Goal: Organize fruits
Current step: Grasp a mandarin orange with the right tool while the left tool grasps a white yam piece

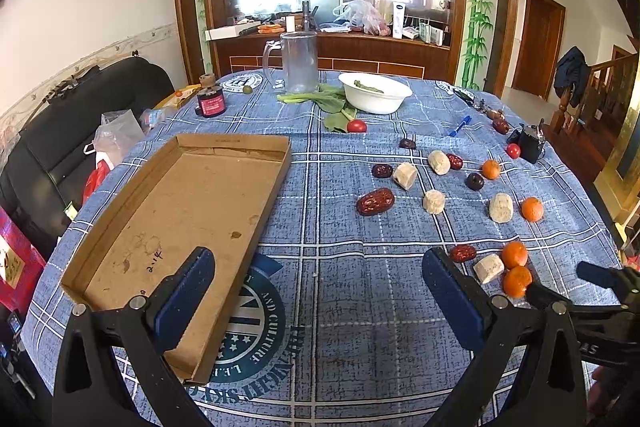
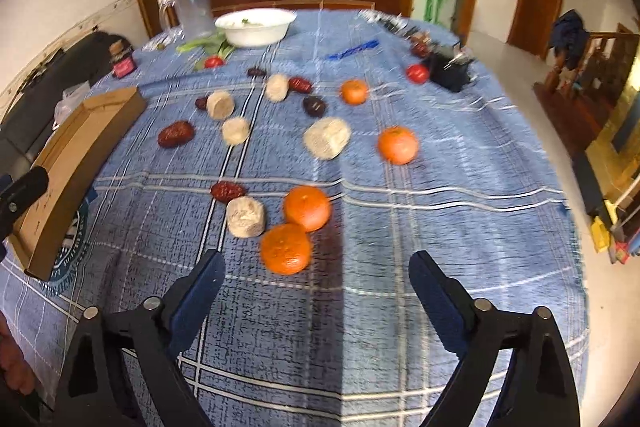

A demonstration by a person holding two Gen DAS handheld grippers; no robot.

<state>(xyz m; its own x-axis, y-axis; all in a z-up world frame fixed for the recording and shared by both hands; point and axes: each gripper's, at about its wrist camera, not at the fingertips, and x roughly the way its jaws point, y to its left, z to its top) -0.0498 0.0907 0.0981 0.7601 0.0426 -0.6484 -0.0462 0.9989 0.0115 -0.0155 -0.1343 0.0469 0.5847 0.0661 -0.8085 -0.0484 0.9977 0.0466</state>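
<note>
1. Left gripper (image 1: 318, 273): jaws spread wide, nothing between them, hovering over the blue plaid tablecloth (image 1: 340, 327). Its left finger (image 1: 184, 295) overlaps the near right part of the cardboard tray (image 1: 176, 227).
2. Right gripper (image 2: 316, 275): also released, wide apart, holding nothing, low over the cloth. View is motion-blurred.
3. Nearest fruit to the right gripper: two tangerines (image 2: 285, 249) touching each other, just ahead of the fingertips & slightly left of centre. The second one (image 2: 307, 207) sits just behind the first.
4. Beside those, to the left: a beige cylinder chunk (image 2: 245, 217), touching or nearly touching the tangerine pair, w/ a red date (image 2: 228, 190) just behind it.
5. Mid-table: another tangerine (image 2: 398, 145), a bigger beige chunk (image 2: 327, 138), a large red date (image 2: 175, 134), more beige pieces & dark dates scattered, all apart from each other.
6. Farther: fourth tangerine (image 2: 354, 91), a small tomato (image 2: 417, 73) next to a black object (image 2: 450, 69).
7. Tray lies on the left side of the table, no fruit in it, only stains & pen marks.
8. Far end: white bowl (image 1: 374, 91) w/ a leaf inside, leafy greens (image 1: 320, 99) & another tomato (image 1: 356, 126) near it, clear mug (image 1: 298, 61), dark red jar (image 1: 211, 99), blue pen (image 1: 460, 125).
</note>
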